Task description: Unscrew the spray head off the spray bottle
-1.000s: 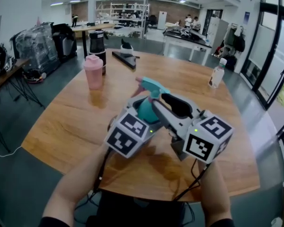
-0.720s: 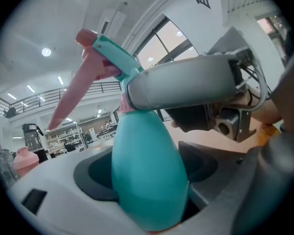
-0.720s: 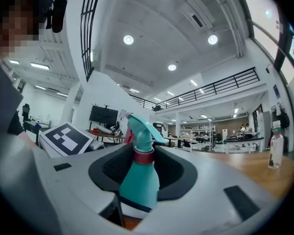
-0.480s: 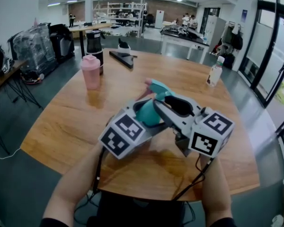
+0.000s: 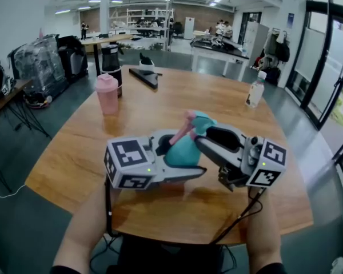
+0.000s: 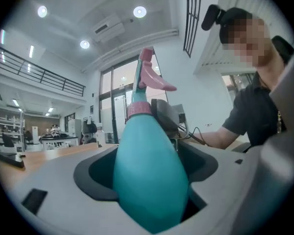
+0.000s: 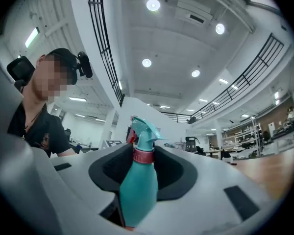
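Here left claw point(image 6: 152, 153) grips spray bottle point(image 6: 148, 190), right claw point(image 7: 139, 168) its collar point(image 7: 143, 155).

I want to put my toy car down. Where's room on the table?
The table is bare between the pink cup and the clear bottle, and along its near left edge. It's crowded far left, by the cup, black flask and black wedge, and near middle, where the left gripper and right gripper hold the spray bottle.

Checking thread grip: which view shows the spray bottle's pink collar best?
Right gripper view: the pink collar sits centred and sharp inside the right claw. Left gripper view shows it smaller, beyond the teal bottle body. Head view: hidden between the left claw and right claw.
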{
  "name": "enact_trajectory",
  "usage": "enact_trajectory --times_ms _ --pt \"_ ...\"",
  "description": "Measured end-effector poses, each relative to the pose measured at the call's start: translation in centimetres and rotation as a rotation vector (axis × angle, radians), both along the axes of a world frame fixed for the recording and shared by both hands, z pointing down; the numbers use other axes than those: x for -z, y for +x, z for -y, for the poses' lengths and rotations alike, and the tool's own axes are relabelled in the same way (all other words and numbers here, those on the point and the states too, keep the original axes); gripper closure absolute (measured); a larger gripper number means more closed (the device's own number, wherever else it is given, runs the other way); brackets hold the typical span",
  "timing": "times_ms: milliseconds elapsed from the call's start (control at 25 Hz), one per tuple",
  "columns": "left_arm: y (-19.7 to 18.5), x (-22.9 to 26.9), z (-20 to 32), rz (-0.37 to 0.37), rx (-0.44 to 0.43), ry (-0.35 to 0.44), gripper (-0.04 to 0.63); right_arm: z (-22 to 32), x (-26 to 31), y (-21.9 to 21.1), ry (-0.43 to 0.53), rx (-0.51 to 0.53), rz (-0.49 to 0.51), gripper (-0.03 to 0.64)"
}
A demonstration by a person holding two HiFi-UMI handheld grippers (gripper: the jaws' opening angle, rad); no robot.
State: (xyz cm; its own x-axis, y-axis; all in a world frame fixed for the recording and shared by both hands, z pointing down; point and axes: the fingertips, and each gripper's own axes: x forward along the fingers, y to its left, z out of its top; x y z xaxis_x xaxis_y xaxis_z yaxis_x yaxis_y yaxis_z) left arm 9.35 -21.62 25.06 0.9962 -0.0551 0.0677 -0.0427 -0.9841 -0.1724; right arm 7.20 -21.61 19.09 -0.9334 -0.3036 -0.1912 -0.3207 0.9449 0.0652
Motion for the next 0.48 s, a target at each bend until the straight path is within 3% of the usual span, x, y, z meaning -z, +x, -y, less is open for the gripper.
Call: enact_trajectory --times_ms 360,480 --pt "-1.8 -0.6 6.6 0.037 0.398 -0.006 0.204 2.9 0.3 0.3 -0.075 -0.277 -0.024 0.469" --pt "-2.2 -0.3 7.4 0.045 0.475 0.028 0.204 4.1 -0.1 -0.5 -0.128 -0.353 -0.032 0.469"
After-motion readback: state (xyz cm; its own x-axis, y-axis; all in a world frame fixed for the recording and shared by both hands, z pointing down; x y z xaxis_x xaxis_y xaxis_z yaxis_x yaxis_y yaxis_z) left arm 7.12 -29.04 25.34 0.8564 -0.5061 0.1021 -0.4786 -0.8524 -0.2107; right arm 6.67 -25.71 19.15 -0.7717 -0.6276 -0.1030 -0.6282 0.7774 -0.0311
